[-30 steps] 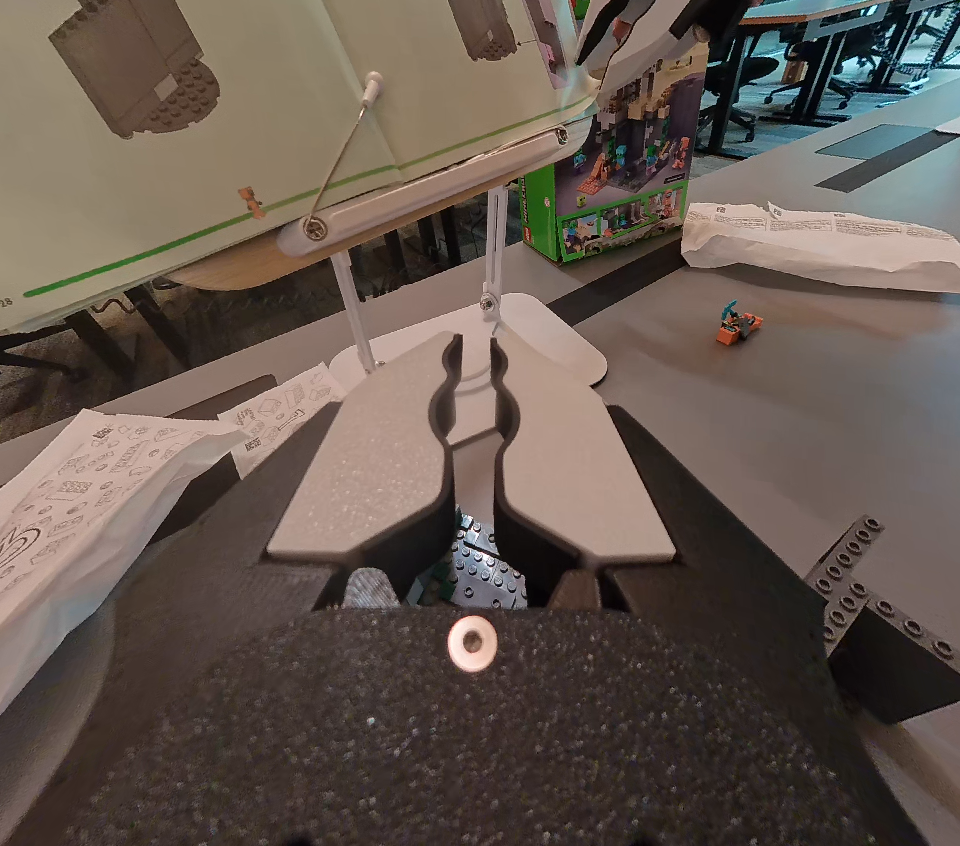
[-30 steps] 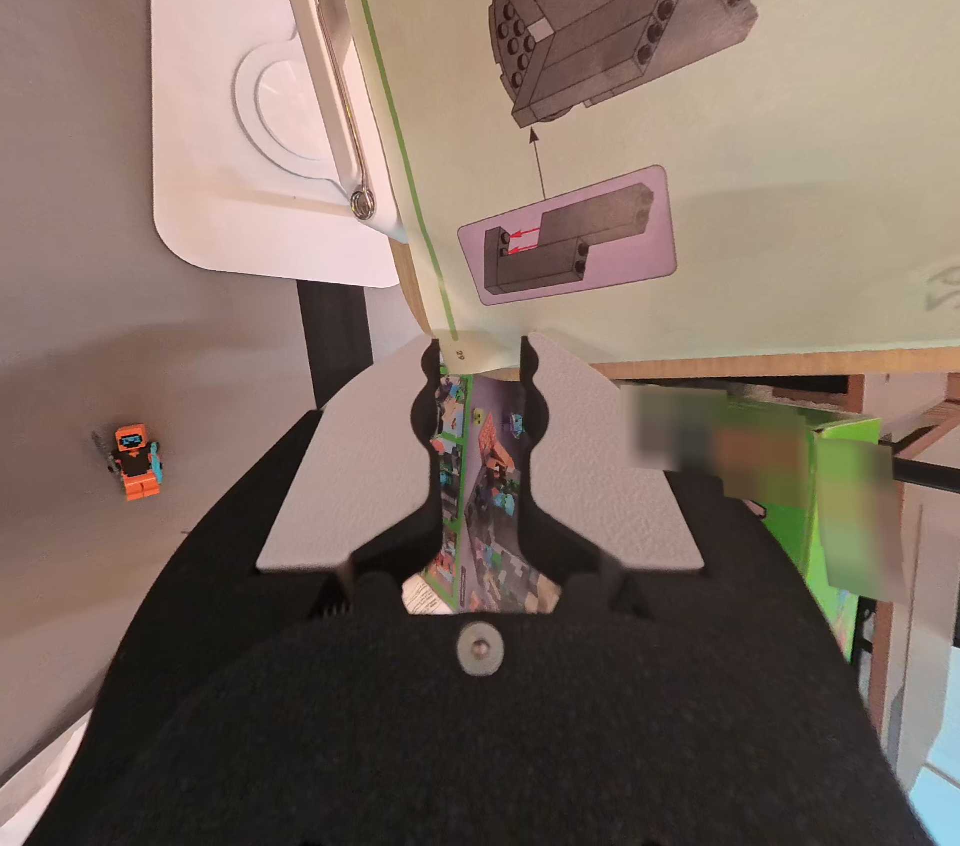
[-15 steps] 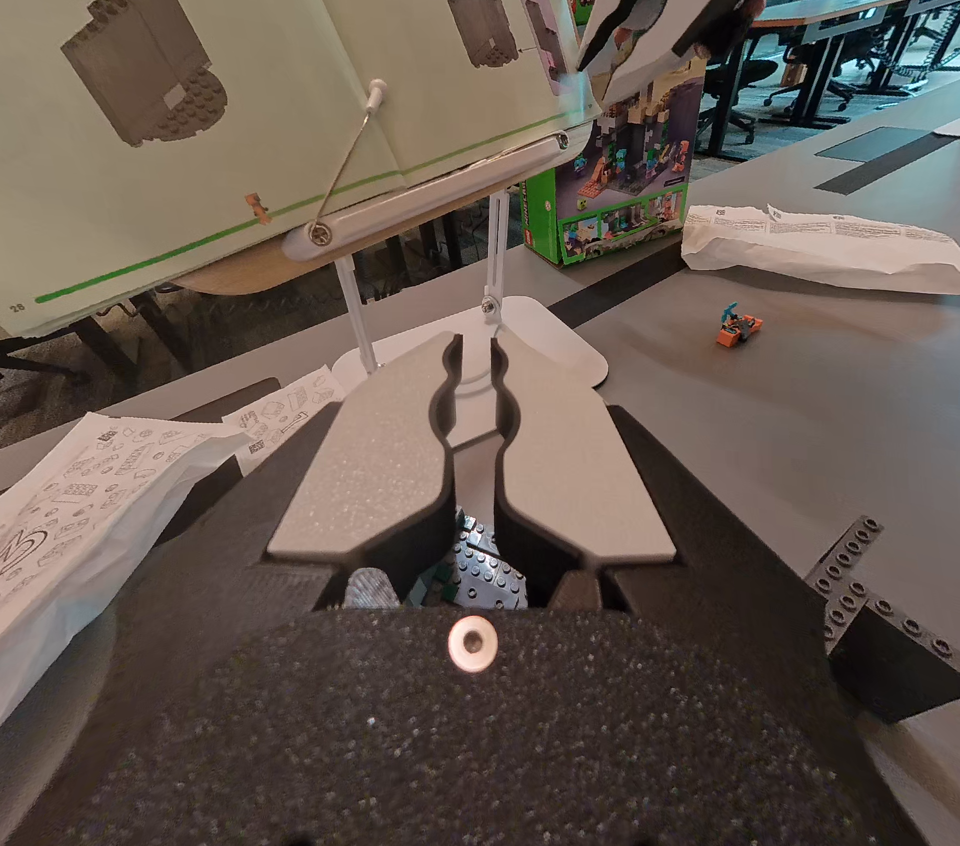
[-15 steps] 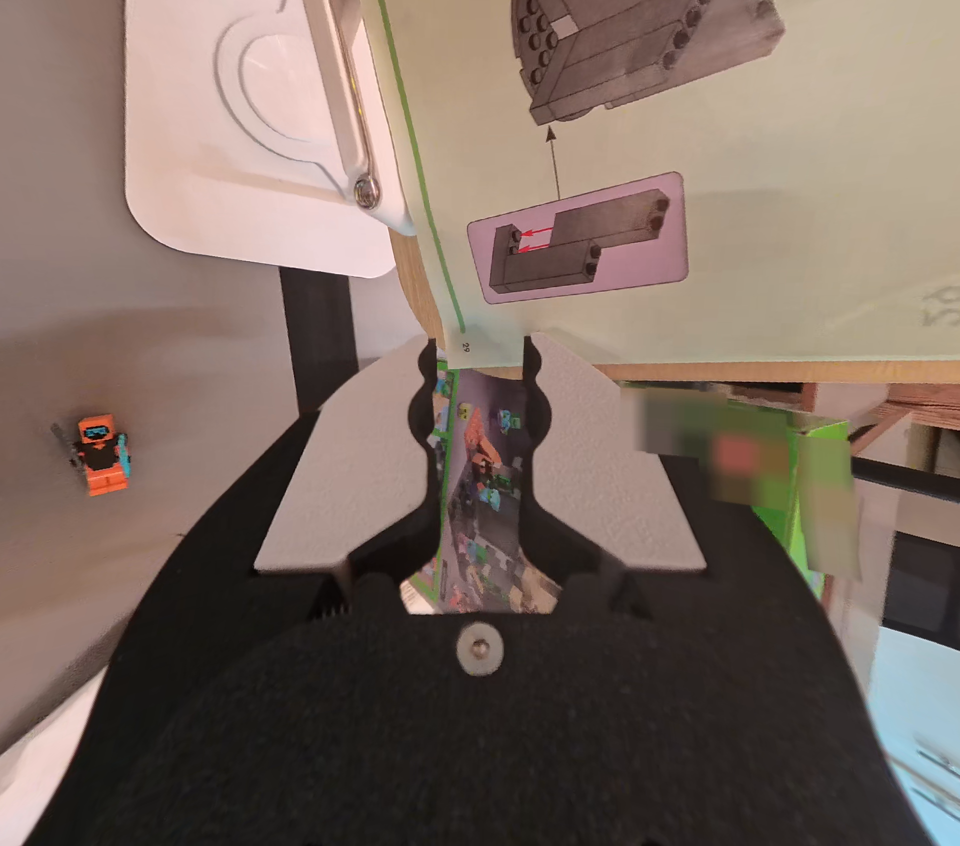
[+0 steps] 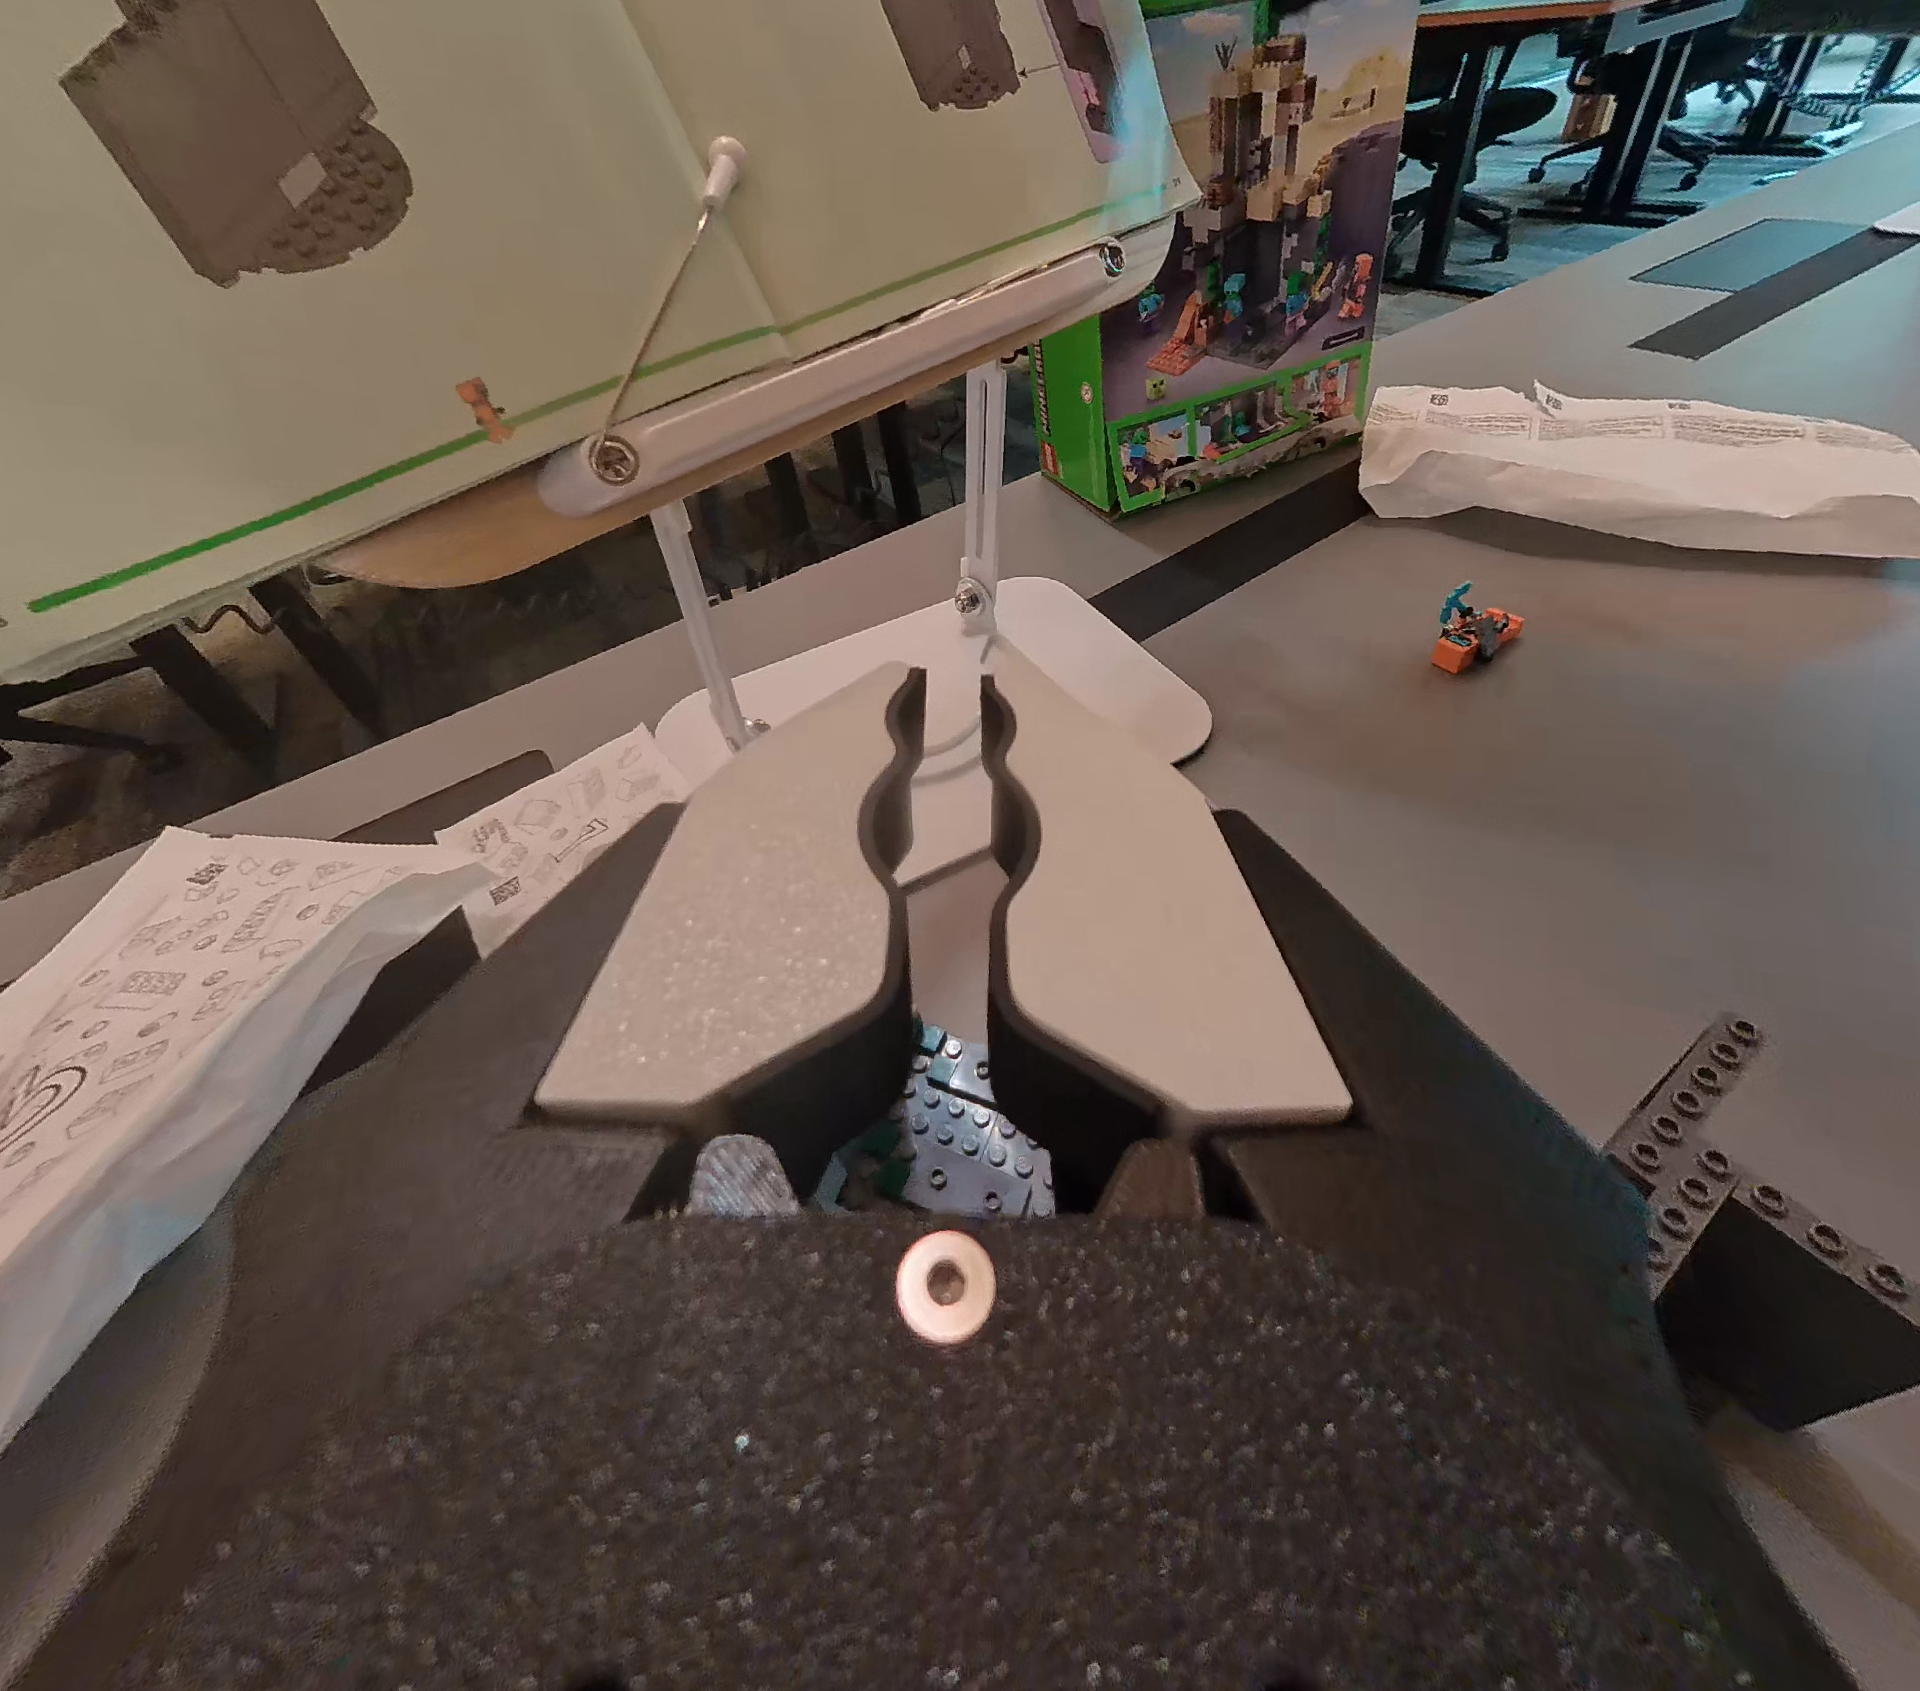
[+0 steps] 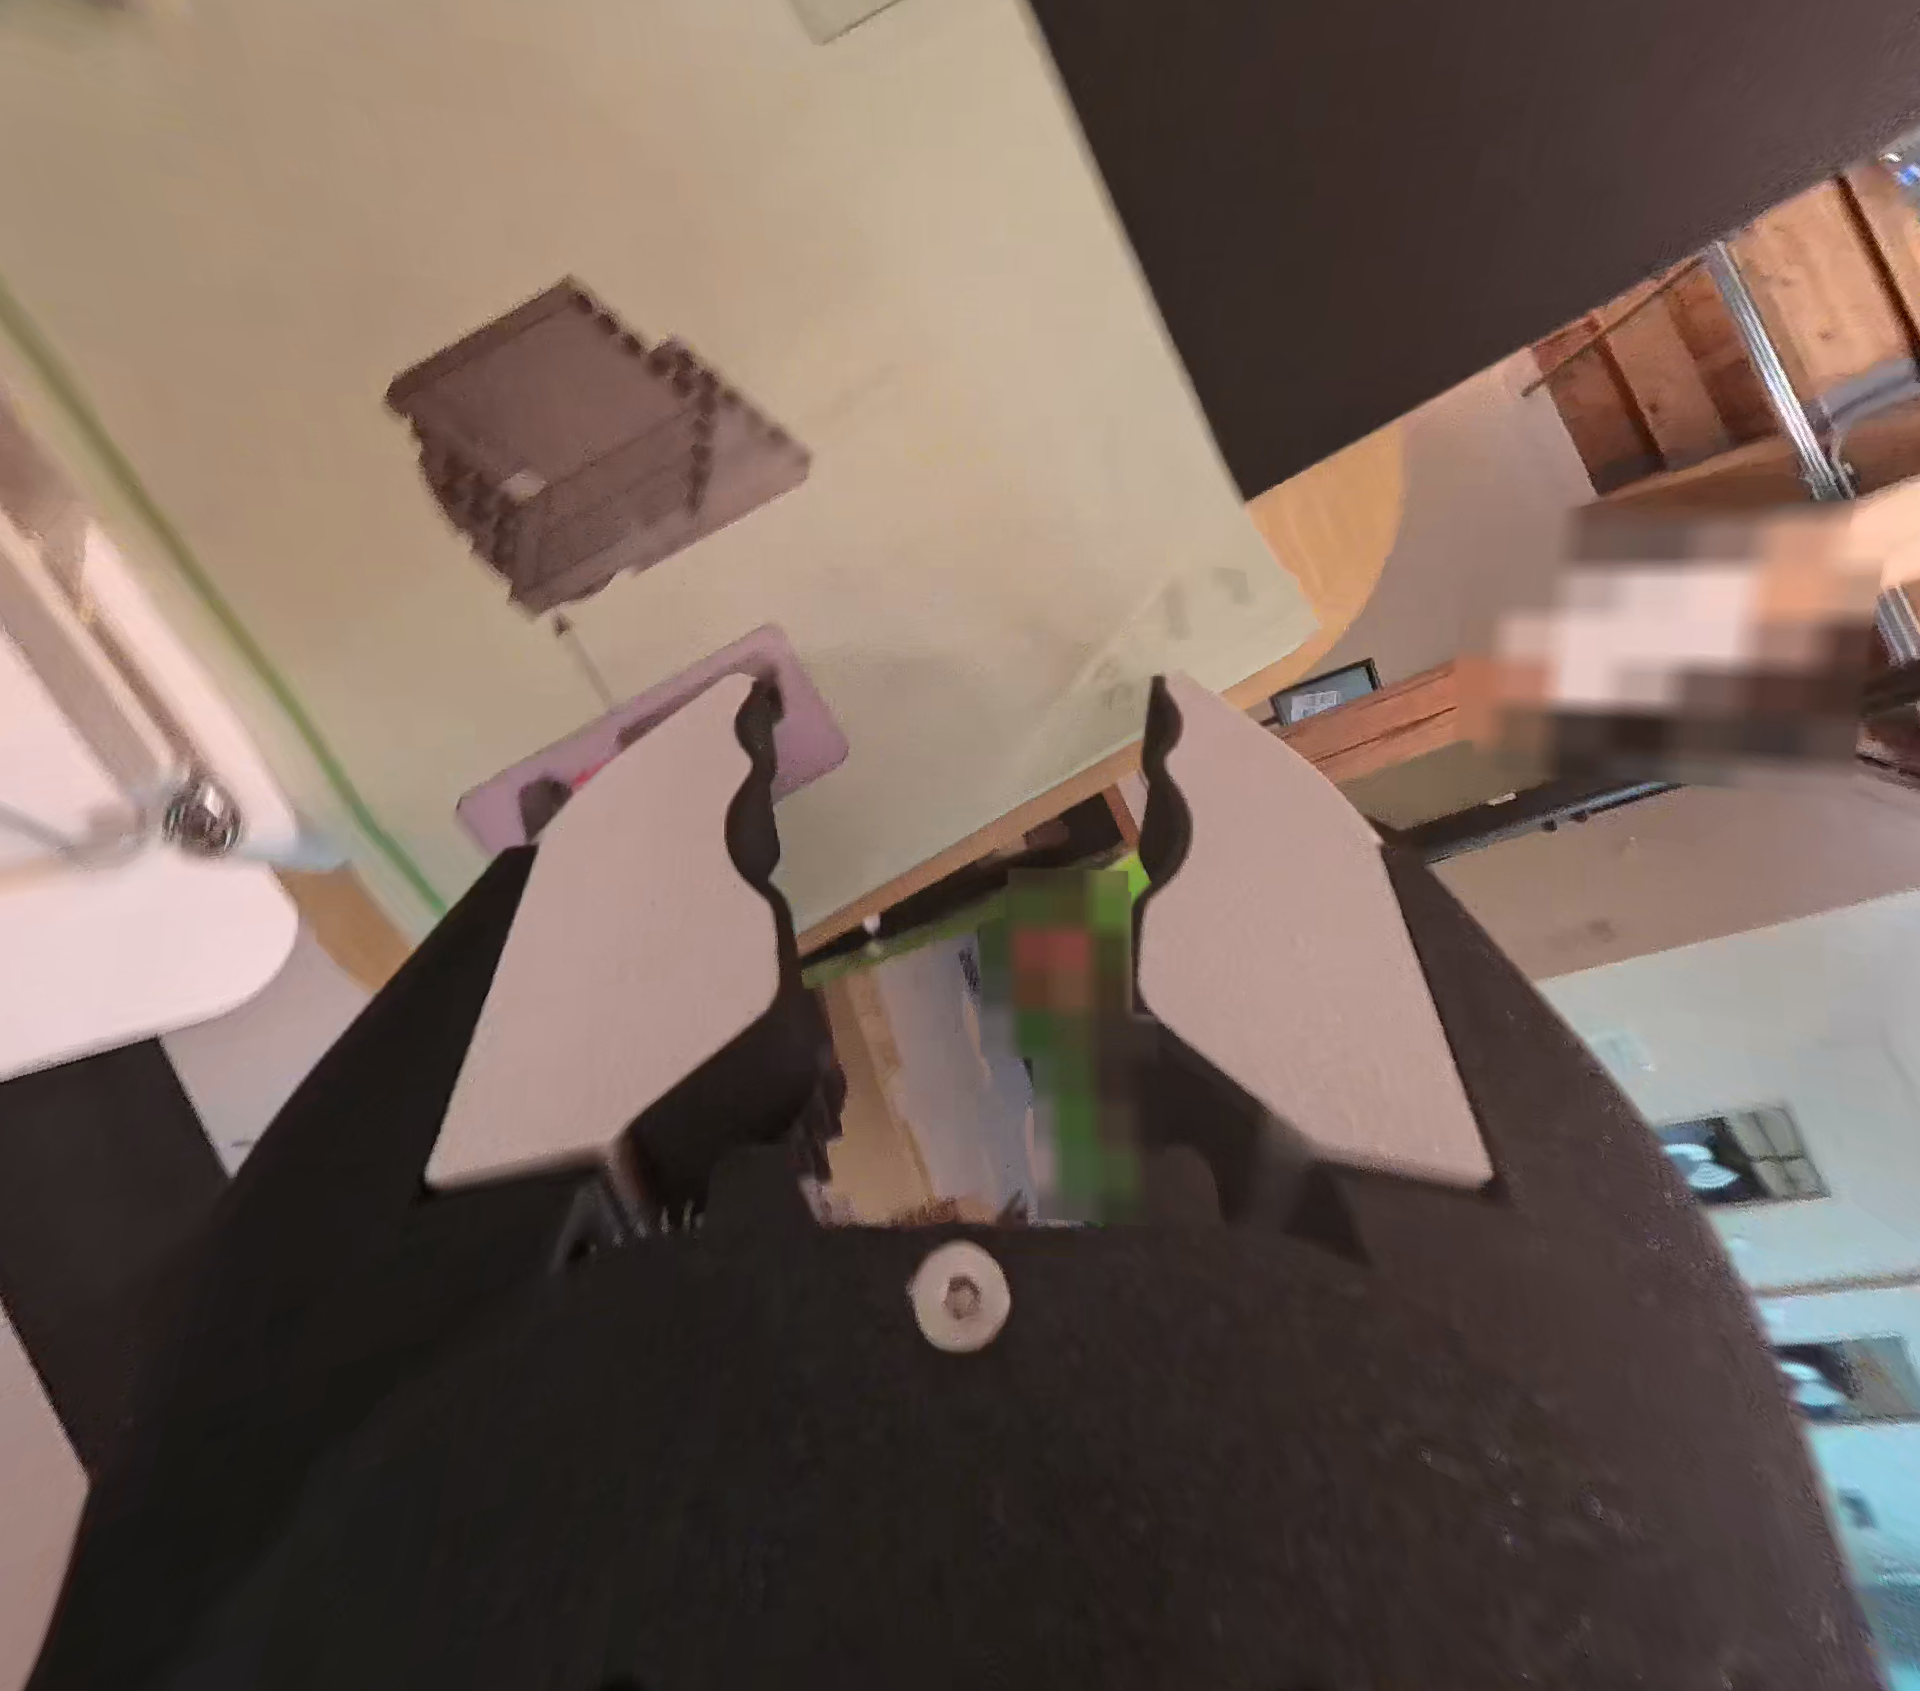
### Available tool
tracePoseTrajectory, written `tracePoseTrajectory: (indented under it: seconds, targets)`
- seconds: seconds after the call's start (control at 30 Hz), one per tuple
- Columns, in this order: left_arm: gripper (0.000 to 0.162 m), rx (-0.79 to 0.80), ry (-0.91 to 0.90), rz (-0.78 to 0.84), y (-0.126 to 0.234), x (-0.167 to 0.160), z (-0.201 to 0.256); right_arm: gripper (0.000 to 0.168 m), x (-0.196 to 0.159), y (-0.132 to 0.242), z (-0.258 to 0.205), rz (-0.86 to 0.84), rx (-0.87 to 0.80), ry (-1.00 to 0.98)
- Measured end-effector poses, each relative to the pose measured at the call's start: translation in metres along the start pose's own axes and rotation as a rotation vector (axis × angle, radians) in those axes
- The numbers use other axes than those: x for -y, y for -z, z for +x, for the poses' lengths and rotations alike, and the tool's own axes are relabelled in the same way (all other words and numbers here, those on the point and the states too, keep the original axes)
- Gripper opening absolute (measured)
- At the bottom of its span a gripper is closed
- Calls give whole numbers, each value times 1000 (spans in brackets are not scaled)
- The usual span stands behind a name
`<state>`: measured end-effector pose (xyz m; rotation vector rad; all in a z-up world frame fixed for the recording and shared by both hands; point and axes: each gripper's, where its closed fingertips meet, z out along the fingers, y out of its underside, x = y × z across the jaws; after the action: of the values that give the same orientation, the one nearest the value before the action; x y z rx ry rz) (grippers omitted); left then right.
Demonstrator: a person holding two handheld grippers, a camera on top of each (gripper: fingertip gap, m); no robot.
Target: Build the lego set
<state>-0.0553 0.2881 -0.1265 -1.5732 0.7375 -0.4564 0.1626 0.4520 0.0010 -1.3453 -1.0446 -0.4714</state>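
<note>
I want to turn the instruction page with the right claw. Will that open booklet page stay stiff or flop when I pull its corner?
Probably floppy: the booklet page is thin paper, and its right edge already curls. The wire clip pins only the middle fold, so the corner should lift freely. It could crease or tear if the open right claw pulls hard.

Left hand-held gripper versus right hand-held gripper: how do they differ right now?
The left hand-held gripper has its jaws almost together, a narrow gap between them; the right hand-held gripper is spread wide. The left sits low over the grey table; the right is raised at the instruction booklet on its stand. Both hold nothing.
</note>
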Motion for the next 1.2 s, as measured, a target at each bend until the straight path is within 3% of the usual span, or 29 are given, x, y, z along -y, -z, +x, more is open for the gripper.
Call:
tracePoseTrajectory:
  seconds: [0.1, 0.23, 0.53, 0.8, 1.03, 1.2]
  targets:
    - [10, 9, 6, 6, 2, 1, -4, 65, 18, 2, 24, 84, -114, -62]
    - [10, -5, 37, -2, 0, -3, -4, 65, 17, -4, 43, 73, -142, -175]
    - [9, -1, 27, 3, 1, -1, -4, 24, 18, -2, 43, 90, -111, -205]
    - [9, -6, 17, -3, 0, -2, -1, 38, 11, -8, 51, 60, -93, -292]
    - [10, -3, 25, -3, 0, -3, -4, 9, 14, -8, 47, 82, -86, -288]
    - [10, -4, 19, -3, 1, -2, -3, 1, 21, -3, 42, 102, -86, -271]
